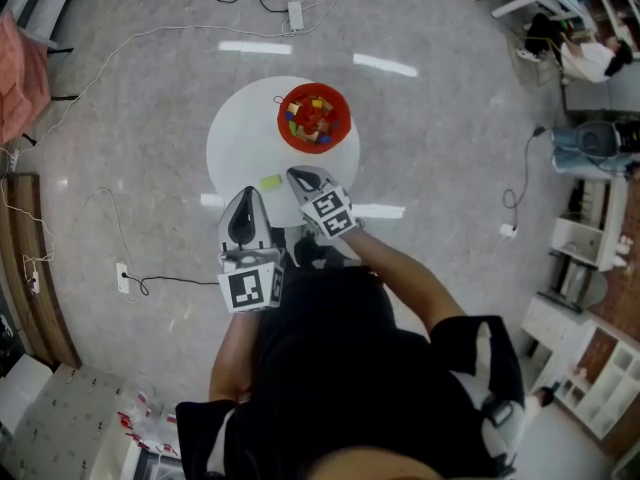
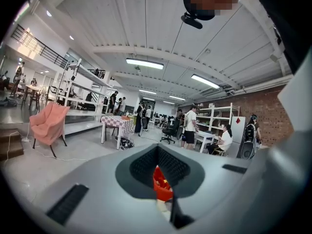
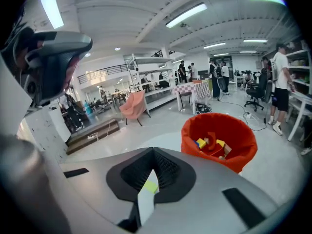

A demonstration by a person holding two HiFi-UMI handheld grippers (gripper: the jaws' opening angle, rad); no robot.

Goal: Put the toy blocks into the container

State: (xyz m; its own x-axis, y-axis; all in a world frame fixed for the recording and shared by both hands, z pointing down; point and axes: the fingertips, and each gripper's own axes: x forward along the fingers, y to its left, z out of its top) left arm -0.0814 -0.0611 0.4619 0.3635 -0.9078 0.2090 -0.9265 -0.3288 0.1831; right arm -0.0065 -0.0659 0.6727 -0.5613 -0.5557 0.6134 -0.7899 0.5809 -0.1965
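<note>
The right hand-held gripper (image 1: 298, 176), jaws pressed together and empty like those of the left hand-held gripper (image 1: 247, 196), is hovering just beside the yellow-green block (image 1: 270, 181) lying on the desk (image 1: 235, 143) near the red container (image 3: 192, 143), probably risking shoving it away unless it spreads first.

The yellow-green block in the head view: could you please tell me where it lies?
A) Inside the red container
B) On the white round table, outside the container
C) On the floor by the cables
B: the yellow-green block lies flat on the white round table, apart from the red container, which already holds other blocks.
</note>
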